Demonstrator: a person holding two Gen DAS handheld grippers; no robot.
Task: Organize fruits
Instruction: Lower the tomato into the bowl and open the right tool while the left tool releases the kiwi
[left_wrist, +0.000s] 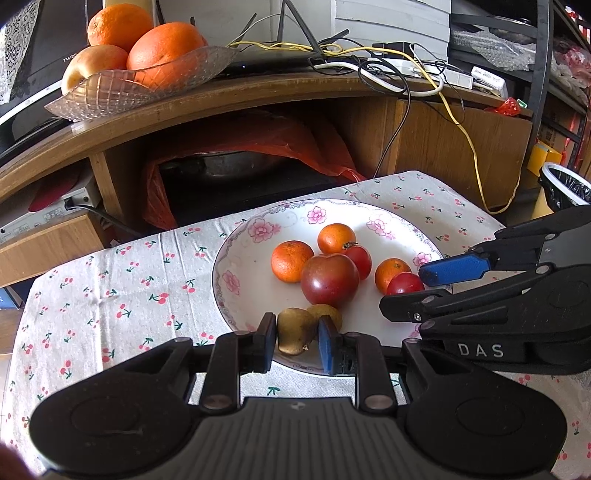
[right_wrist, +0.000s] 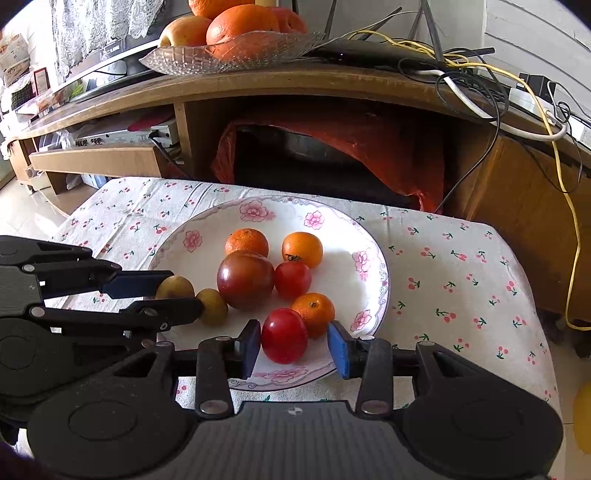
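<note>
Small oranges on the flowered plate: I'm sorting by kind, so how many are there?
3. One small orange at the back left, one at the back right, one near the front behind the red fruit. None seems hidden.

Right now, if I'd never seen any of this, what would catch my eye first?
Probably the flowered plate of small fruit on the cherry-print cloth. At its near edge, the left gripper pinches a brownish-yellow fruit, while the right gripper straddles a red fruit, one pad clearly off it. Behind, a glass dish of oranges sits on a wooden shelf.
</note>
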